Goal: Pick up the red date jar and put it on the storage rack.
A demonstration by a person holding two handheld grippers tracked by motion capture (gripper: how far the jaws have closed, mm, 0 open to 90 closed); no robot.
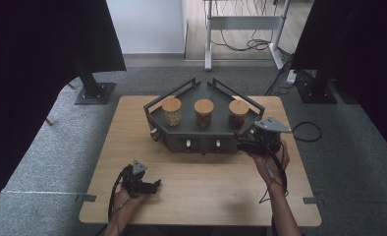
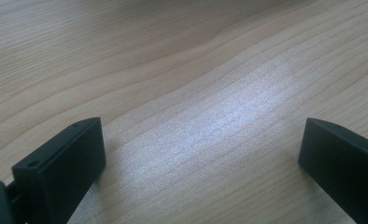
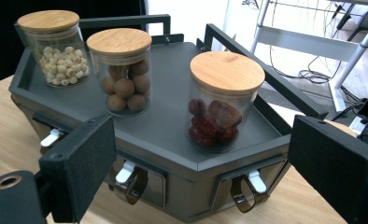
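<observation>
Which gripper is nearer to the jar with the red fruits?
Right. The right gripper is at the grey stand's front right corner, just below the jar with the red fruits. The left gripper is far off, near the table's front left.

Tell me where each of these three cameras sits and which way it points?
High view: above the person's side, looking forward and down on the table, dark tray, both forearms, left gripper, right gripper.
Left gripper view: rides the left gripper, facing bare tabletop between its open fingers.
Right gripper view: rides the right gripper, facing the tray's three jars.
Shared: the red-fruit jar appears in high and right gripper views.
</observation>
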